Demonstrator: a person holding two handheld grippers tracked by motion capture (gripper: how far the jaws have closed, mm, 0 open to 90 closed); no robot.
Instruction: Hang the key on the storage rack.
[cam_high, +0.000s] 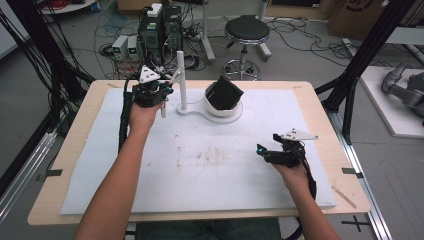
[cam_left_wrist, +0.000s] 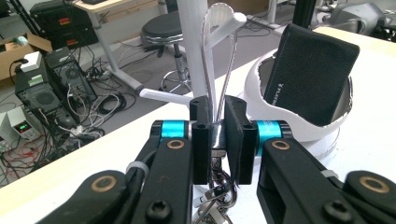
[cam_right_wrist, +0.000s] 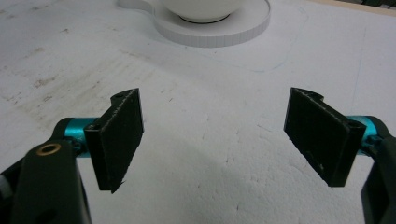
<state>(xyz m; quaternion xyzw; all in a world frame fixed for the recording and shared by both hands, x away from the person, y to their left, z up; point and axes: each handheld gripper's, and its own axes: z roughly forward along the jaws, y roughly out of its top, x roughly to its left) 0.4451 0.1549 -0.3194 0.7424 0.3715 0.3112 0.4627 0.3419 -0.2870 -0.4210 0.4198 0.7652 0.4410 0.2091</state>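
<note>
My left gripper (cam_high: 165, 95) (cam_left_wrist: 217, 121) is shut on a key ring, with its pads pressed on the metal piece at the base of a thin wire loop (cam_left_wrist: 229, 70). Keys (cam_left_wrist: 217, 196) dangle below the jaws. The loop rises to the upper peg (cam_left_wrist: 229, 25) of a white stand (cam_high: 181, 80) (cam_left_wrist: 194, 46); I cannot tell whether it hangs on the peg. A black wallet (cam_high: 225, 92) (cam_left_wrist: 310, 74) stands tilted in the stand's white bowl (cam_high: 231, 111) (cam_left_wrist: 299, 128). At the right, my right gripper (cam_high: 266, 143) (cam_right_wrist: 215, 135) stands open above the white mat with nothing between its fingers.
The white mat (cam_high: 210, 170) covers a wooden table (cam_high: 75, 145). The stand's round base (cam_right_wrist: 215, 32) lies ahead of the right gripper. A lower peg (cam_left_wrist: 163, 95) sticks out from the post. Beyond the table are a stool (cam_high: 246, 32), computers and cables.
</note>
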